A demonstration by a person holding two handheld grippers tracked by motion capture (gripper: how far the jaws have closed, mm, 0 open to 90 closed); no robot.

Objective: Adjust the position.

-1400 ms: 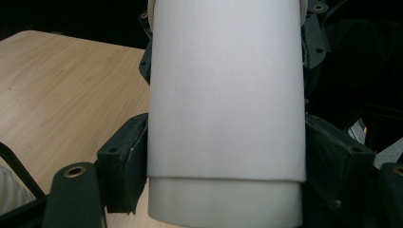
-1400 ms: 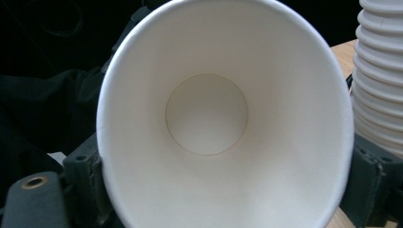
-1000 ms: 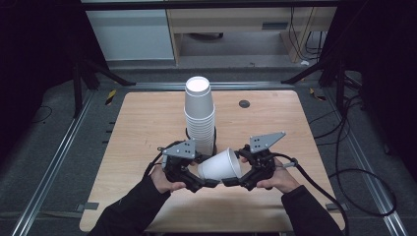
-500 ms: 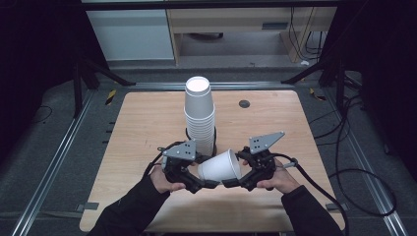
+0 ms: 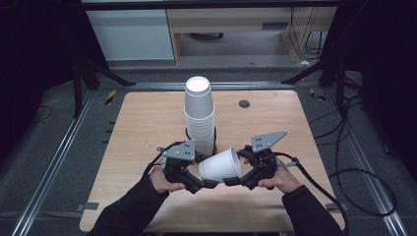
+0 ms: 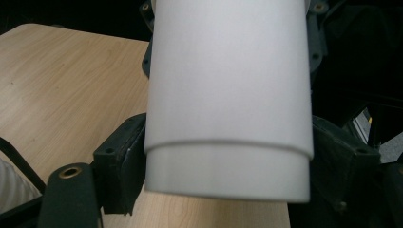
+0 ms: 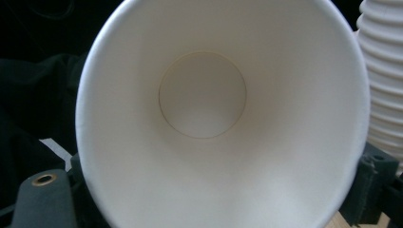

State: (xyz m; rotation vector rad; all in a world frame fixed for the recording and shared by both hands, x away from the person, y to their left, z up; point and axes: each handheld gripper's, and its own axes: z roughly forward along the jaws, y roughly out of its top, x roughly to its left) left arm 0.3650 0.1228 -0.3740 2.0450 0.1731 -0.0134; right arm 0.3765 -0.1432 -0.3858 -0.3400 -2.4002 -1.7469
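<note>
paper cup point(image 5: 221, 165) on its side, just in front of cup stack point(image 5: 199, 115), between both grippers. left gripper point(image 5: 205, 184) jaws just eased open, still flanking base; right gripper point(image 5: 231, 180) jaws clenched on rim — likely handover to right, 1 cup, 2 hands.

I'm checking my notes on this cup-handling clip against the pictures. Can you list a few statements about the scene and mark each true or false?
1. A white paper cup lies sideways between the left gripper and the right gripper. True.
2. The stack of cups lies toppled on the table. False: it stands upright, behind the grippers.
3. In the left gripper view, two nested cups show, one sticking out of the other. True.
4. The cup's mouth faces the left gripper. False: the right gripper view looks into its mouth.
5. The held cup is full of liquid. False: its bottom shows bare and empty.
</note>
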